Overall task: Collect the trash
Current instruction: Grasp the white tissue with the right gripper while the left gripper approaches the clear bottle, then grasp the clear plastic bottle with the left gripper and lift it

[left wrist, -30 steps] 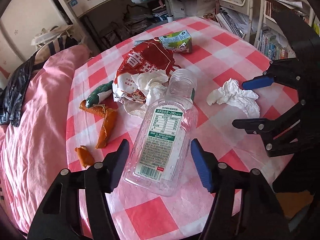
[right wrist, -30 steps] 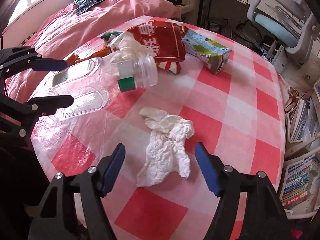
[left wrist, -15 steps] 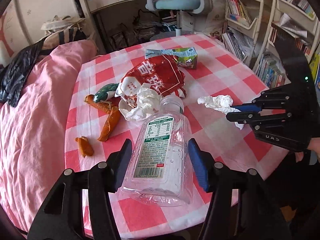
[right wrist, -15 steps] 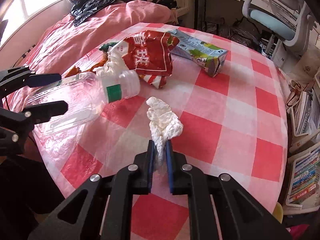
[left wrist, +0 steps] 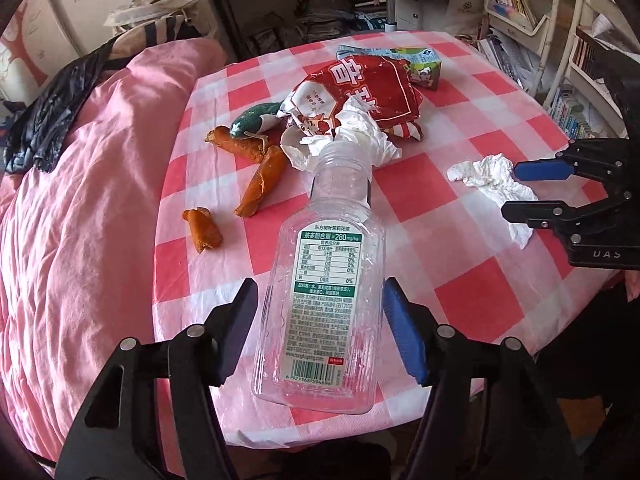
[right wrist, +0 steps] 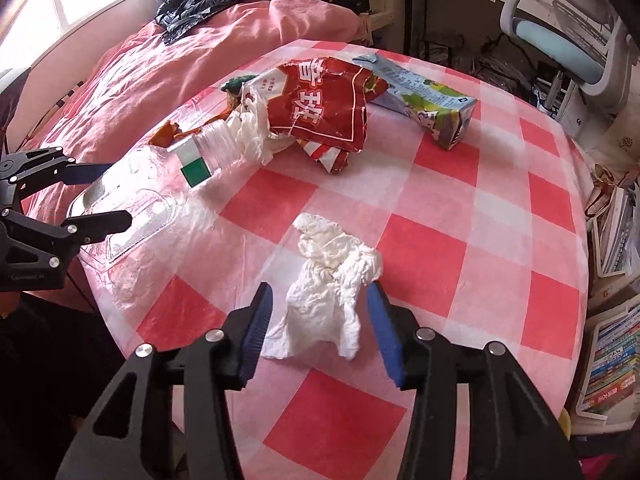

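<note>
red-and-white checked tablecloth (right wrist: 452, 216), white tissue (right wrist: 328, 292), red snack bag (right wrist: 320, 100)

The clear bottle (left wrist: 320, 304) hid part of the checked bench (left wrist: 452, 240) beneath it, and its mouth covered the near edge of the crumpled white paper (left wrist: 360, 132) behind it. Small print on its label was too fine to read. The red snack bag (left wrist: 360, 88) lay over one end of the drink carton (left wrist: 424, 66) and part of a green wrapper (left wrist: 252, 122). In the right wrist view, the orange peels (right wrist: 164, 134) were mostly hidden behind the bottle neck. Both views cut off each gripper's handle at the bottom edge. Book spines on the shelves (right wrist: 612, 364) were too small to read.
</note>
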A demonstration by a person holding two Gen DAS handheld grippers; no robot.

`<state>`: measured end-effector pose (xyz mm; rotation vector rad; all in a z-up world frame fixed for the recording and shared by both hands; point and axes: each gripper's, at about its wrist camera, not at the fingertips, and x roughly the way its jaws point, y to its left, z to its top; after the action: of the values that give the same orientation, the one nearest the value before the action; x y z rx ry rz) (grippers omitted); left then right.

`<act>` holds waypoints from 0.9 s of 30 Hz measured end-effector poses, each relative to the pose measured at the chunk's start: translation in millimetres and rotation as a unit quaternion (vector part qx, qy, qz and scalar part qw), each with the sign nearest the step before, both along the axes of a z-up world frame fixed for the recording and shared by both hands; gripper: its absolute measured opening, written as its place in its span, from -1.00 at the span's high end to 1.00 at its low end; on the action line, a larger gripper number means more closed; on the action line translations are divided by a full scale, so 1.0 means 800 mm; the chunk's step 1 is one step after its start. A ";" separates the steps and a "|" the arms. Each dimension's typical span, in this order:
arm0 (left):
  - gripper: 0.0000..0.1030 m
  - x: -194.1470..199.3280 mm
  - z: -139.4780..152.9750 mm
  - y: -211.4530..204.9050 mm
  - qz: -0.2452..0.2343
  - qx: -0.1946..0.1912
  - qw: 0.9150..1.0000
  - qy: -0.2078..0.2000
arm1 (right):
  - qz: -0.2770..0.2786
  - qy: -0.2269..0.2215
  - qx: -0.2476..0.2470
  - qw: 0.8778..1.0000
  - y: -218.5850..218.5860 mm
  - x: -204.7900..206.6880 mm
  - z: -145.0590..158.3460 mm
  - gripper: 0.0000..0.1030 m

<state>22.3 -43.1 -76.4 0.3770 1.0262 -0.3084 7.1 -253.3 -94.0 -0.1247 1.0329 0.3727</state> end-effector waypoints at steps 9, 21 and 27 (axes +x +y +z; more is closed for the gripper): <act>-0.03 0.005 0.007 0.011 0.012 -0.055 0.998 0.015 | 0.019 0.001 -0.046 0.999 0.015 -0.001 -0.010 0.76; -0.03 0.013 0.075 0.049 0.091 -0.177 0.974 -0.107 | -0.033 -0.082 0.012 0.996 -0.024 -0.013 0.043 0.79; -0.03 0.013 0.087 0.061 0.113 -0.202 0.964 -0.129 | -0.044 -0.110 0.025 0.993 -0.027 -0.016 0.055 0.79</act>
<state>32.7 6.0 -6.6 -0.0693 0.7174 -0.2479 -5.6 -274.9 -49.7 -0.0723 0.8086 0.2971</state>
